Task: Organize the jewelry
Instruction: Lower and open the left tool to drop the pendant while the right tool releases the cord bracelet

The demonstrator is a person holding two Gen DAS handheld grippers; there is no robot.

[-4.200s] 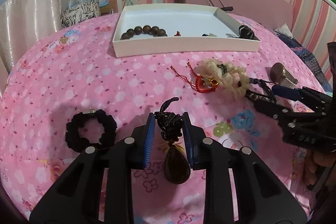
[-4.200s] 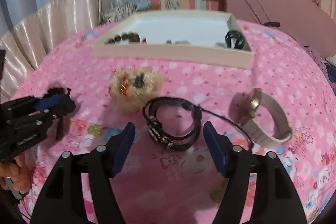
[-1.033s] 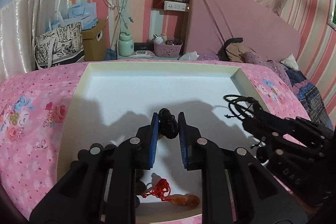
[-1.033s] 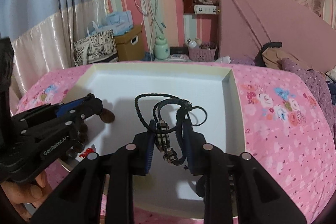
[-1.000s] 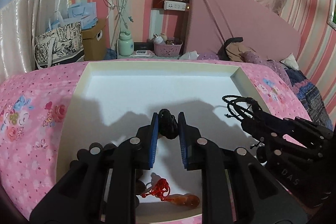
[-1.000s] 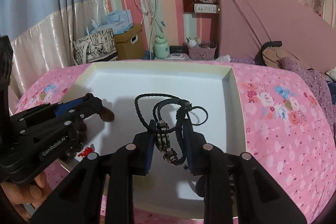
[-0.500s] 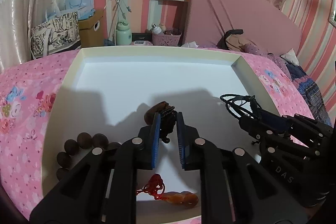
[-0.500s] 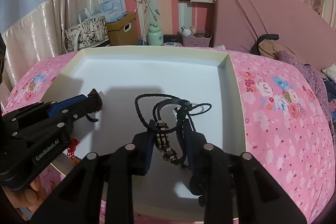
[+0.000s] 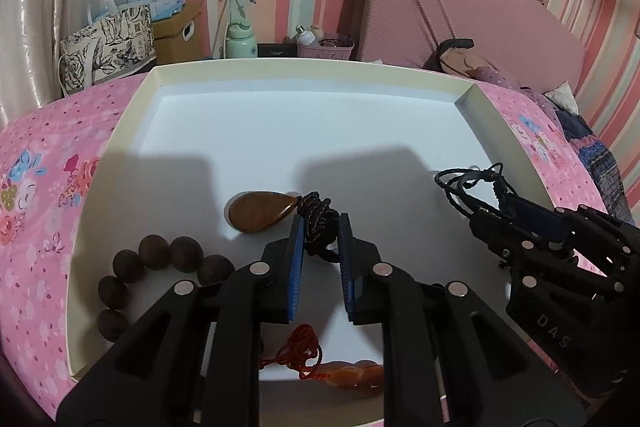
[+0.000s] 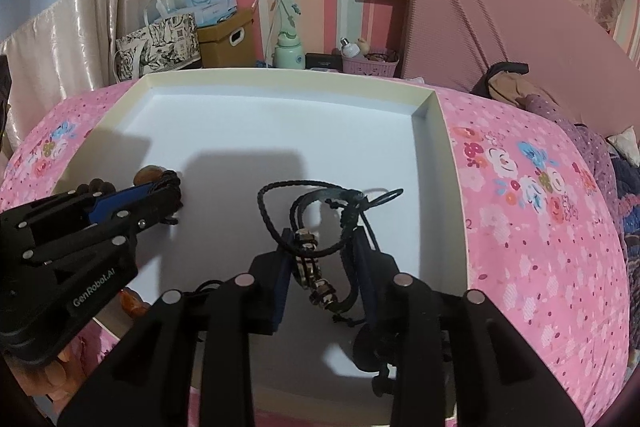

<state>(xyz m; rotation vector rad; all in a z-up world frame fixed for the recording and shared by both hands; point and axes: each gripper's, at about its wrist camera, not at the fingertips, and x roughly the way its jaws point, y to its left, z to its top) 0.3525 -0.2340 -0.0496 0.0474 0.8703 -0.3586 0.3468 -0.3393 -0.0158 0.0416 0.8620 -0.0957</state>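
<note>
text: "GenRobot.AI" was printed on left gripper (image 10: 170, 205) body | text: "DAS" was legible on right gripper (image 9: 486, 203) body | other text: none was readable

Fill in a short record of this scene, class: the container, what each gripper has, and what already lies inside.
container: white tray on a pink floral bedspread
left gripper: jaws shut on the black cord of a brown teardrop pendant, which rests on the tray floor
right gripper: jaws opening, black cord bracelet between them
already inside: dark bead bracelet; red-corded amber charm
</note>
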